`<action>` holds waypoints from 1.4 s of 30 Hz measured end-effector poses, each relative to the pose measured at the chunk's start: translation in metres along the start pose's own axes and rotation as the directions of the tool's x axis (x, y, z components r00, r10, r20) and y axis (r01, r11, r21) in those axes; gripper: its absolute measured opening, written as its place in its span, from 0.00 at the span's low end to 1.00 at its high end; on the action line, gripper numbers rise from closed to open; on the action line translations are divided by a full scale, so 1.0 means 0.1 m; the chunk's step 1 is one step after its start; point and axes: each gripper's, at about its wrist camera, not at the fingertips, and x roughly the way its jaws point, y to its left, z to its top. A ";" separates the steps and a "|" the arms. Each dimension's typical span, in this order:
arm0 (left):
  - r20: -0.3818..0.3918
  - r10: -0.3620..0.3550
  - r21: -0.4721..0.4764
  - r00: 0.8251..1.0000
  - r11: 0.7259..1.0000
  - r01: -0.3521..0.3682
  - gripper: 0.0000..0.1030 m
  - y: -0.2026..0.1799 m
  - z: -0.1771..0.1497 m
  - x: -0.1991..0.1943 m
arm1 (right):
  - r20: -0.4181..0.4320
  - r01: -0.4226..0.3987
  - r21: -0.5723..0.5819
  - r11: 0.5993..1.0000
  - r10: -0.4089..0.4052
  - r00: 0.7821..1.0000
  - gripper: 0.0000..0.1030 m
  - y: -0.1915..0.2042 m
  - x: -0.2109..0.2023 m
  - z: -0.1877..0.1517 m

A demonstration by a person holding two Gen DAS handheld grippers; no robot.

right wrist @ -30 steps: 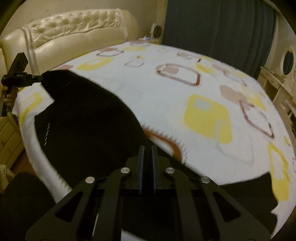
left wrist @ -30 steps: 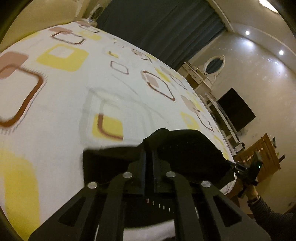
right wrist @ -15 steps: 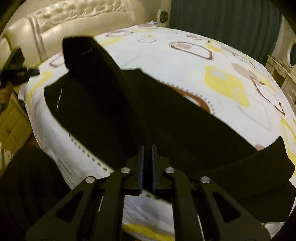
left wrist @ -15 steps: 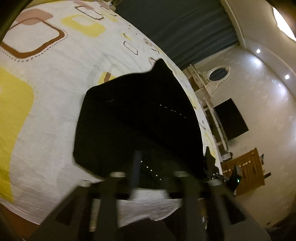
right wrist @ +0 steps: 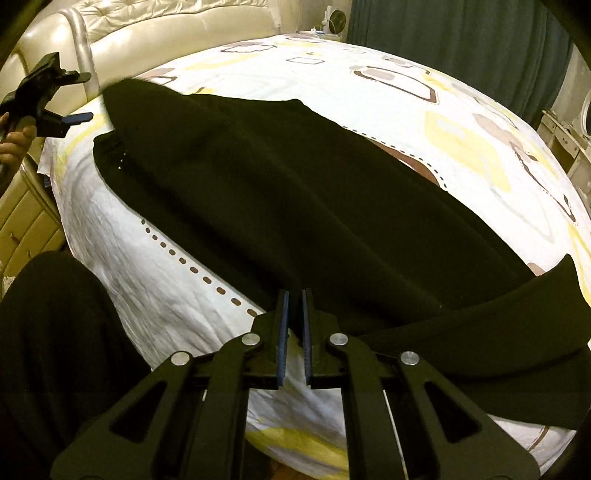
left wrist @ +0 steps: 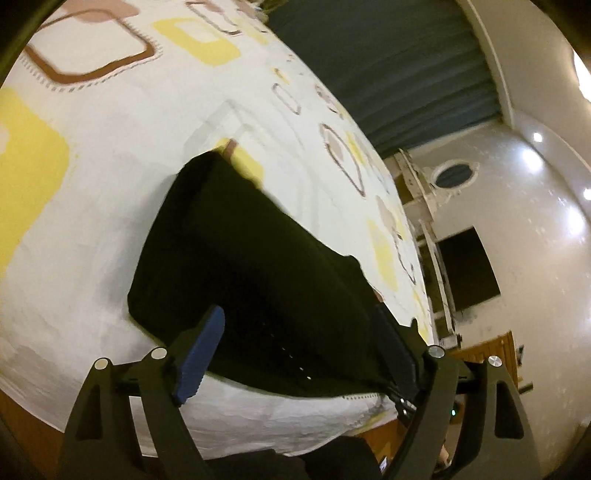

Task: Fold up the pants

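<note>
Black pants [right wrist: 295, 192] lie stretched across the patterned bed [right wrist: 406, 110], with one part folded up at the right. My right gripper [right wrist: 293, 293] is shut at their near edge, and the cloth runs in between its fingertips. In the left wrist view the pants [left wrist: 251, 258] rest on the bed [left wrist: 92, 184] beyond my left gripper [left wrist: 299, 314]. Its jaws are opening wide and the pads touch no cloth. The right wrist view also shows the left gripper [right wrist: 48, 99] at the far left, in a hand and clear of the pants.
A cream tufted headboard [right wrist: 166, 22] and dark curtains [right wrist: 443, 29] stand behind the bed. A white dresser with an oval mirror [left wrist: 454, 175], a black screen [left wrist: 469, 269] and wooden furniture [left wrist: 491, 354] line the wall. The person's dark-clad leg [right wrist: 55, 332] is against the bed's near edge.
My left gripper has opened and let go of the pants' end, which has dropped onto the bed. Both grippers have come down. The pants now lie flatter, and the right gripper stays shut.
</note>
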 end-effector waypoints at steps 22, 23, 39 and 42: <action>0.094 0.041 -0.254 0.995 0.967 -0.015 0.78 0.47 -0.21 0.10 | 0.006 -0.020 0.042 0.999 0.020 1.000 0.06 -0.06 0.04 -0.02; 0.098 0.050 -0.256 0.994 0.967 -0.023 0.78 0.48 -0.21 0.11 | 0.007 -0.021 0.044 0.999 0.021 1.000 0.06 -0.06 0.04 -0.02; 0.152 0.289 -0.143 0.945 0.953 -0.268 0.07 0.30 -0.38 -0.06 | 0.040 -0.057 0.088 0.995 0.053 0.998 0.07 -0.12 -0.03 -0.04; 0.123 0.294 -0.171 0.948 0.947 -0.272 0.07 0.48 -0.39 0.02 | 0.034 -0.062 0.099 0.993 0.059 0.998 0.07 -0.12 0.01 -0.07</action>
